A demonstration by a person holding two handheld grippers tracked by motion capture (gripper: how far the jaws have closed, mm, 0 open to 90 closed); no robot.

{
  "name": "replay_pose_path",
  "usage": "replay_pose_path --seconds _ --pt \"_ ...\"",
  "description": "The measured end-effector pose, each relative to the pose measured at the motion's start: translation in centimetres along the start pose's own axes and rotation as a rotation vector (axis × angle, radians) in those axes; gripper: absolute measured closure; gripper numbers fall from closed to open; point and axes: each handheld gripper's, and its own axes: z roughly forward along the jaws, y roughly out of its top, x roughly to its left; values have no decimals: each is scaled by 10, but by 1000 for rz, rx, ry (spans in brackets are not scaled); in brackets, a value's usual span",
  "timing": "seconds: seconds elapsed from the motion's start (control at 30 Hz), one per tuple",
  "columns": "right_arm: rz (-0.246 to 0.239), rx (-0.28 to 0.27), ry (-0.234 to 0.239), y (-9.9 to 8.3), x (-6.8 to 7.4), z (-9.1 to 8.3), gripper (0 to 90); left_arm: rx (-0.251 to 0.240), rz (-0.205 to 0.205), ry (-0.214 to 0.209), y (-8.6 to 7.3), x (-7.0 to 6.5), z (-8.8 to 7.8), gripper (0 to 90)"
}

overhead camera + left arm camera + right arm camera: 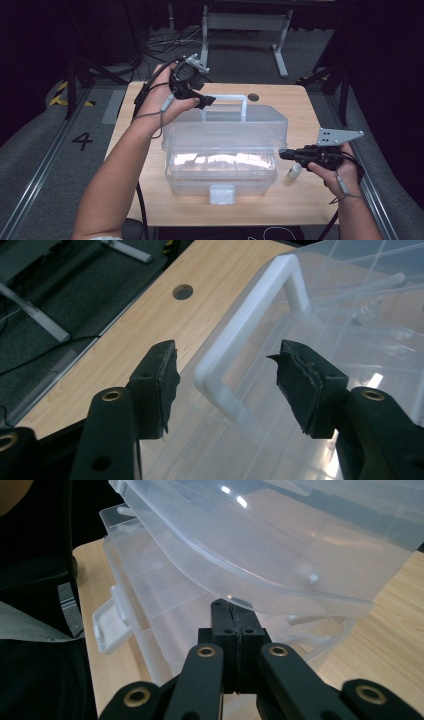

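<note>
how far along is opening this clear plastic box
Done: the lid is raised and tilted back over the clear box, its front latch undone. In hand: the left hand-held gripper stands open around the white handle without pressing it, and the shut right hand-held gripper sits under the lid's edge. Left: probably tipping the lid fully back; the small white bottle lies untouched.

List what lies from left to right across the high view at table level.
Left gripper by the lid's white handle → clear plastic box with its lid raised → right gripper, jaws shut at the box's right edge → small white bottle lying on the table.
</note>
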Motion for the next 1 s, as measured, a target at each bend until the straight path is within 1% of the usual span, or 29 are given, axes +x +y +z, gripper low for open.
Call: replay_pose_path --seconds 0.07,0.1,0.13,0.2,0.33,0.4,0.5,0.57,0.73,0.77,0.87,0.93,0.97,1.0 --pt "-1 -4 1 2 -1 0 900 -22 -7 5 -3 -1 -8 436" --pt "-1 -4 0 2 -2 1 900 -31 -10 -1 -5 -1 -12 444" --pt "1 -6 0 3 -2 1 900 -57 -25 -5 -8 -2 -16 453" --pt "-1 -10 -1 5 -3 2 900 -76 -35 -20 -12 -2 -23 473" --pt "3 -18 -4 8 -4 4 900 -87 -42 -12 -20 -4 -34 488" --pt "5 -23 -10 10 -5 5 900 -81 -39 -26 -23 -6 -38 501" --pt "11 -35 -20 12 -7 7 900 -86 -36 -40 -27 -11 -42 524" --pt "14 -45 -25 14 -7 7 900 -93 -37 -40 -31 -15 -47 549" --pt "17 -67 -41 17 -10 7 900 -135 -50 -53 -42 -25 -57 616" --pt "19 -73 -45 18 -10 7 900 -144 -57 -57 -44 -27 -58 638" --pt "23 -88 -54 19 -11 7 900 -152 -53 -74 -50 -31 -64 739" --pt "23 -97 -61 20 -12 8 900 -167 -64 -88 -54 -35 -66 805" --pt "22 -102 -64 20 -12 8 900 -169 -63 -98 -57 -37 -68 833" --pt "22 -102 -64 20 -12 8 900 -169 -63 -98 -57 -37 -68 858"
